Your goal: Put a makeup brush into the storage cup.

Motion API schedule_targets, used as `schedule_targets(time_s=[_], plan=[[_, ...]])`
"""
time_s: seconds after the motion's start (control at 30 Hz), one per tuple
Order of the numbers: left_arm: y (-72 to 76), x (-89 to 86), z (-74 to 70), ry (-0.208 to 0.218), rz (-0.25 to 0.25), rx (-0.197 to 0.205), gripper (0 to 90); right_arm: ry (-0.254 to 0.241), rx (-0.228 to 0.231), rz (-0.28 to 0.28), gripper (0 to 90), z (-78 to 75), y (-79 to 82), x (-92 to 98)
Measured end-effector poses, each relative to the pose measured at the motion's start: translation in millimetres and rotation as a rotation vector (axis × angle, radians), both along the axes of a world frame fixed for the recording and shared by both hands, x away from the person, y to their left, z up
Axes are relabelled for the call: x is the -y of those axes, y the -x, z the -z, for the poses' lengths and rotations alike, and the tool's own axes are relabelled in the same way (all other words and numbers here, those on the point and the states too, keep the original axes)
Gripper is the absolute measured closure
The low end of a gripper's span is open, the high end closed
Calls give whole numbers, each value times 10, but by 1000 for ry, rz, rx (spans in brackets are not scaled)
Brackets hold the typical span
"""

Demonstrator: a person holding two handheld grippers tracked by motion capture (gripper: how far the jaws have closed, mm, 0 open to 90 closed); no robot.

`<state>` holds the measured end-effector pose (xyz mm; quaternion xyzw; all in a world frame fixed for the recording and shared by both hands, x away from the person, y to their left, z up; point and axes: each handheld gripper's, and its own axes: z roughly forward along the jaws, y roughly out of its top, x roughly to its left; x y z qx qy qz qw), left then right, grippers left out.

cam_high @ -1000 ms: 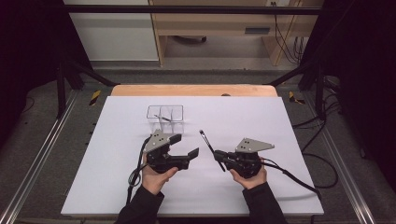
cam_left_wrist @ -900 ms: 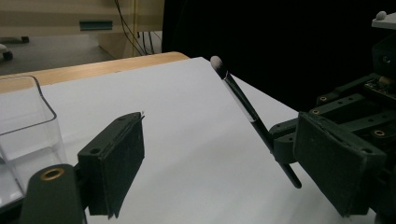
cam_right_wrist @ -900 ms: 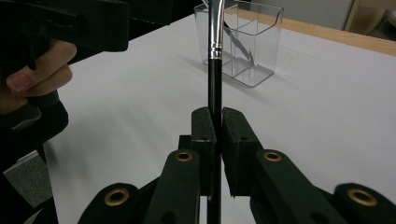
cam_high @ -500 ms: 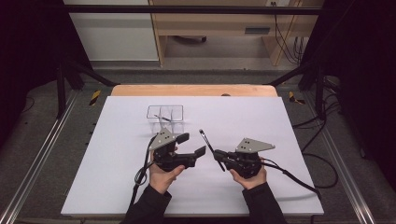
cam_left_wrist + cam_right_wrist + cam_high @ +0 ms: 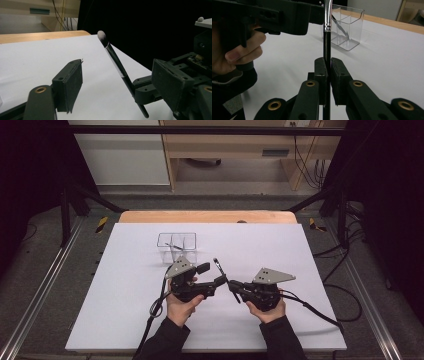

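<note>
Right gripper view: right gripper (image 5: 327,68) was clamped on a makeup brush (image 5: 326,42), its jaws together on the handle; left gripper (image 5: 117,82) stood apart around the shaft while closing, so a skewed bite risked levering the brush loose.

Both grippers are matte black, blocky, each topped by a grey three-cornered plate dotted with small holes. The left gripper (image 5: 210,275) trails a black cable toward six o'clock; the right gripper (image 5: 231,285) sends its cable toward four o'clock. Brass-coloured rings sit in the jaw arms. The person wears dark long sleeves (image 5: 167,340).
</note>
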<state>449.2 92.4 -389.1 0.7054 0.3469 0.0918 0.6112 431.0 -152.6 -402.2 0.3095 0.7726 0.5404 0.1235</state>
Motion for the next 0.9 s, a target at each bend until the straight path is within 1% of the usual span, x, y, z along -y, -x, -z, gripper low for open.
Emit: schedule_targets(time_s=[0.1,0.3,0.63,0.9], plan=[[-4,16,11,4,2,-6,271,-4,2,0,843,1,1,-3],[-20,54,33,28,8,-21,333,-5,3,-2,844,7,0,-11],[-43,102,66,64,20,-48,463,-8,2,-3,843,17,-1,-21],[-52,109,87,91,20,-76,561,-11,2,0,843,21,-2,-25]])
